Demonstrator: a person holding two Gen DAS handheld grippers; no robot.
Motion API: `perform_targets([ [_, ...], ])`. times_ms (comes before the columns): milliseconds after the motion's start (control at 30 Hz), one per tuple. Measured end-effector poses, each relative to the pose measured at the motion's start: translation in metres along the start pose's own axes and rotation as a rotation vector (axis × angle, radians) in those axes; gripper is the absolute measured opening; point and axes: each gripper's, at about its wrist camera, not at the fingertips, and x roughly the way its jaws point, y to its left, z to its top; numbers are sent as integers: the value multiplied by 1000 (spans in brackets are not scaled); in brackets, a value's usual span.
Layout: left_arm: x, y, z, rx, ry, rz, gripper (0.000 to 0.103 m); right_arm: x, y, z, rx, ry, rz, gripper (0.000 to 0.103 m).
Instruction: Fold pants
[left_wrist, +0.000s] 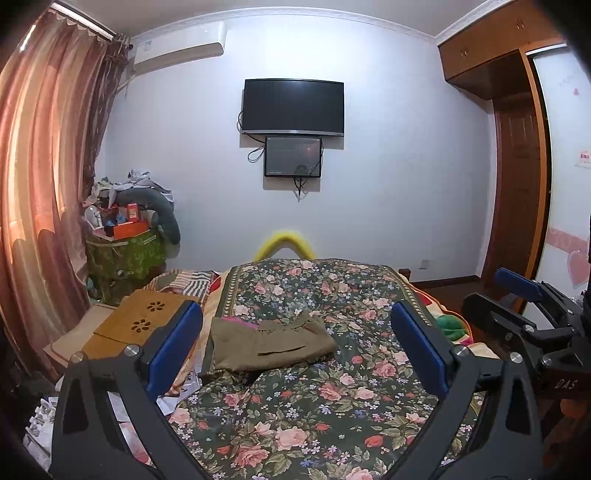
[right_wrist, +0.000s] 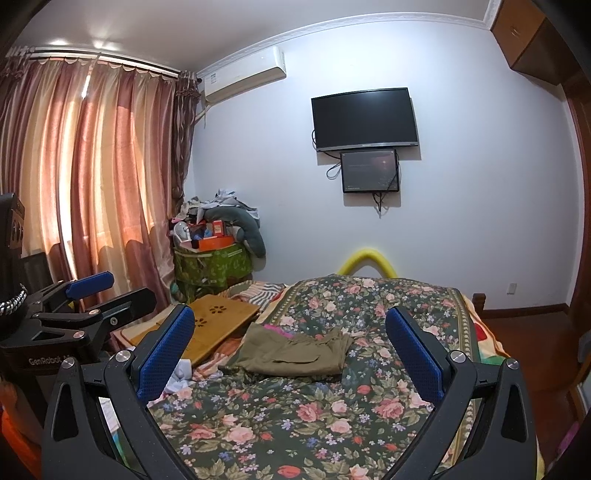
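Olive-green pants (left_wrist: 271, 343) lie folded into a small flat bundle on the floral quilt (left_wrist: 314, 417), left of the quilt's middle; they also show in the right wrist view (right_wrist: 295, 352). My left gripper (left_wrist: 295, 343) is open and empty, held above the quilt short of the pants. My right gripper (right_wrist: 290, 343) is open and empty too, also short of the pants. Each gripper shows at the edge of the other's view, the right one (left_wrist: 524, 306) and the left one (right_wrist: 85, 299).
A wooden lap board (left_wrist: 140, 325) lies on the bed left of the pants. Striped bedding (left_wrist: 184, 280) and loose papers (left_wrist: 122, 417) lie at the left edge. A green bin piled with clutter (left_wrist: 125, 251) stands by the curtain (left_wrist: 40, 192). A yellow foam arch (left_wrist: 284, 245) rises behind the bed.
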Motion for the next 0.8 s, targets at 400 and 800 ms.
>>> perform_targets([
  [400, 6, 6, -4, -30, 37, -22, 103, 0, -2, 1, -1, -6, -8, 103],
  [800, 9, 3, -5, -15, 30, -22, 103, 2, -6, 2, 4, -4, -17, 103],
])
